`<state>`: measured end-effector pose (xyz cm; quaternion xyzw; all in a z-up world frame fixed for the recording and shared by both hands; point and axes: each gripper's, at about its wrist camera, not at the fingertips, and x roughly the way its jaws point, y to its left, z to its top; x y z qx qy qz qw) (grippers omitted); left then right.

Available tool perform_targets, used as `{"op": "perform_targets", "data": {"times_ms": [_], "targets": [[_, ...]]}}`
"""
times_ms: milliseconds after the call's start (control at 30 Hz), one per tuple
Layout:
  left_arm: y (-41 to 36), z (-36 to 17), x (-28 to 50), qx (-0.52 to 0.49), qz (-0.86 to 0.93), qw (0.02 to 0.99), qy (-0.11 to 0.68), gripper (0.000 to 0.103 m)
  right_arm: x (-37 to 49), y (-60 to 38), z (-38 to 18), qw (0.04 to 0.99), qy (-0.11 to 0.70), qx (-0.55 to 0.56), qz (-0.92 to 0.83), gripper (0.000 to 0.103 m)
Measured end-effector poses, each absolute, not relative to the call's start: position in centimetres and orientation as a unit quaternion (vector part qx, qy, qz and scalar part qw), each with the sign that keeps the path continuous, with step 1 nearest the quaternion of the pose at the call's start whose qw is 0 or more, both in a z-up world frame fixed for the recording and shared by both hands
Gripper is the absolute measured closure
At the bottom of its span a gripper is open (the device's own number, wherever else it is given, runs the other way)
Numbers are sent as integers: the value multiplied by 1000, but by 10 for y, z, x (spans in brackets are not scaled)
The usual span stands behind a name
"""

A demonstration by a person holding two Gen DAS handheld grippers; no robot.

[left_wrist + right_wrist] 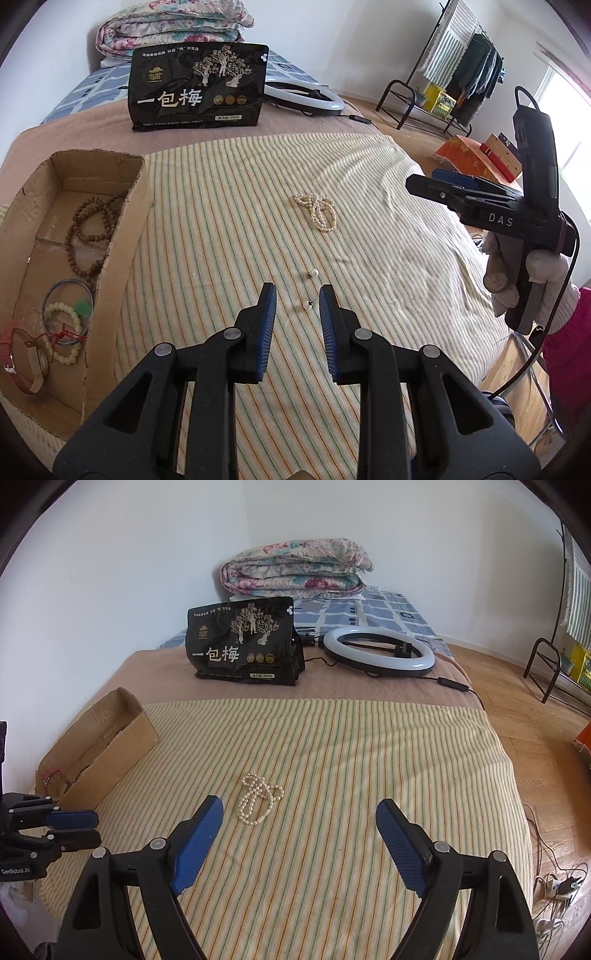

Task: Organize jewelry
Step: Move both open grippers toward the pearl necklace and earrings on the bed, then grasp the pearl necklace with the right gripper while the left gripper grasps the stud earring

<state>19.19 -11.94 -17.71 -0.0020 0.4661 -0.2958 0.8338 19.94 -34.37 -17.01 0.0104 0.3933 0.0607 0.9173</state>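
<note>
A white pearl necklace lies bunched on the striped cloth; it also shows in the right wrist view. Two small pearl earrings lie near my left gripper, which is open, low over the cloth, with the nearer earring between its fingertips. My right gripper is wide open and empty above the cloth, right of the necklace. A cardboard box at the left holds brown bead strings, bangles and bracelets.
A black snack bag stands at the back of the bed, with a ring light beside it and a folded quilt behind. The bed edge drops to a wooden floor on the right, with a clothes rack.
</note>
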Motion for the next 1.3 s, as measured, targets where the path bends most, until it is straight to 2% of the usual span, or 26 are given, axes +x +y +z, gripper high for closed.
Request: {"op": "perform_targets", "data": {"times_ms": [533,1100,1167,1300], "targets": [[-151,-222,195,30,-324,810,488,80,229,-323,-214,904,417,3,94,14],[-169,-246,190,85,-305,822,473,80,266,-298,-250,891,442,-29,99,14],[-171,-248,191,94,-301,824,470,87,270,-296,-254,890,445,-32,94,14],[-173,-251,190,104,-297,829,462,91,275,-294,-260,887,450,-37,92,15]]}}
